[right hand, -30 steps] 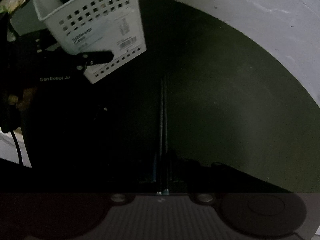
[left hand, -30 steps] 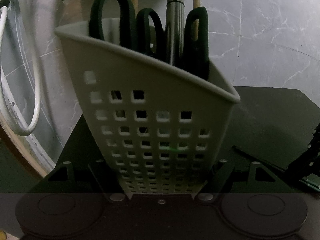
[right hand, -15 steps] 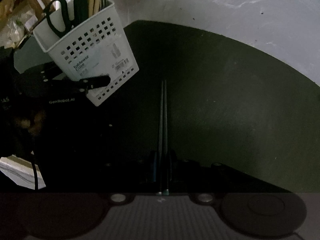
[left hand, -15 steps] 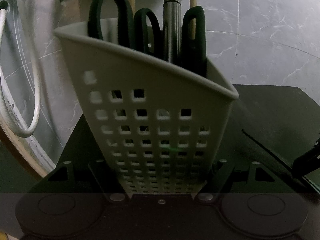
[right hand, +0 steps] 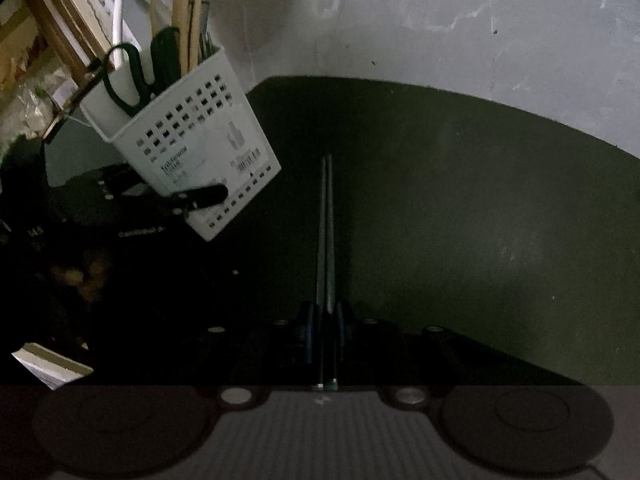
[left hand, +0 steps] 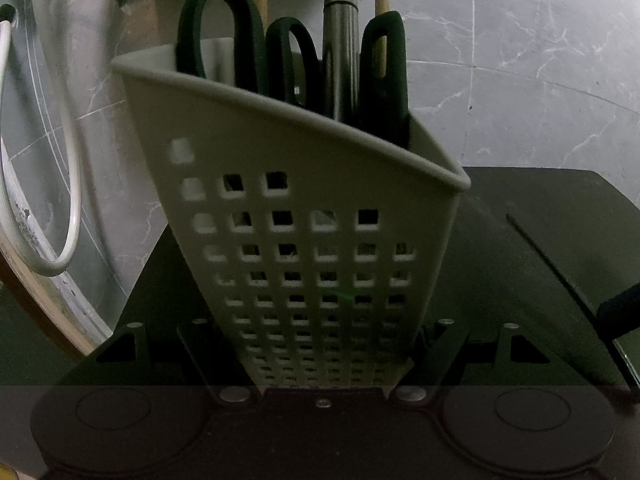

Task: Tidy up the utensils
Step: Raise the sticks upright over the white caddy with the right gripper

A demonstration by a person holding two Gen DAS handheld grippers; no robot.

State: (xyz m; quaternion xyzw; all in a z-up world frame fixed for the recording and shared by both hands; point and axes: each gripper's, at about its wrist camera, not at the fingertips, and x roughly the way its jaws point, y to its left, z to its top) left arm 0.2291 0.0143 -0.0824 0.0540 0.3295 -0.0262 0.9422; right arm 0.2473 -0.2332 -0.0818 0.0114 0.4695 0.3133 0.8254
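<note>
A white slotted basket (left hand: 312, 240) is clamped at its base by the left gripper (left hand: 324, 384) and held tilted over the dark mat (right hand: 460, 208) on the desk (right hand: 440, 20). A pair of thin chopsticks (right hand: 325, 232) is pinched in the closed right gripper (right hand: 325, 344), tips toward 12 o'clock.

For the drop to go well, the basket should be kept steady with its mouth turned toward the chopsticks. Their tips should be brought above the rim at 10 o'clock and lowered into a free gap beside the scissors (left hand: 224, 44), not released early.

The basket's crowded contents, including the metal handle (left hand: 340, 48), are shown close in the left wrist view. The label (right hand: 208, 164) and the gap between tips and basket are shown only in the right wrist view.
</note>
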